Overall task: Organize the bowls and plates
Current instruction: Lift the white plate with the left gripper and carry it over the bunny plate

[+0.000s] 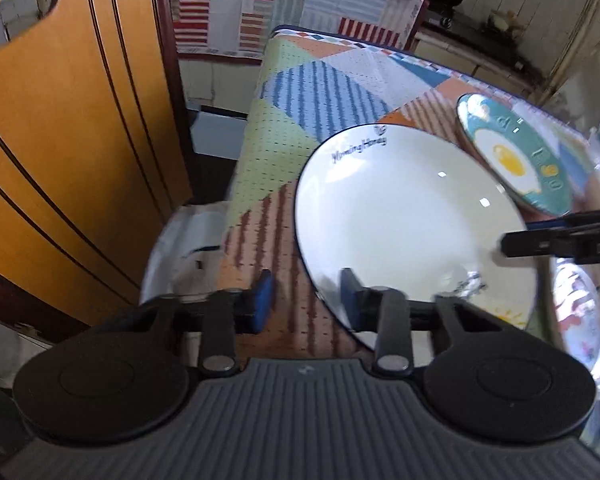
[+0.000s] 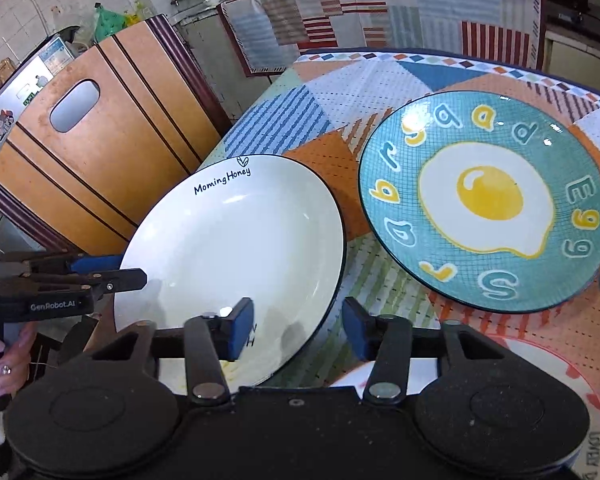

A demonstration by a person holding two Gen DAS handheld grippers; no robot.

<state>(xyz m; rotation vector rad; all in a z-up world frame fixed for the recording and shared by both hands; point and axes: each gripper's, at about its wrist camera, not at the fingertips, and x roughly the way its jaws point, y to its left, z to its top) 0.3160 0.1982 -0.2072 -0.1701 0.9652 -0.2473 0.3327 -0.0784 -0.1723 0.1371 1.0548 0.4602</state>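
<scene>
Two claws at the white plate
We saw it lying on the patchwork tablecloth, just beside the egg plate. The left claw and right claw each straddled its rim, both released, with the pads not pressing on it.

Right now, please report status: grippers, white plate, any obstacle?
Both open: left gripper and right gripper each astride white plate rim, opposite sides. Not yet gripped. Nearby: egg plate, close beside, not blocking.
</scene>
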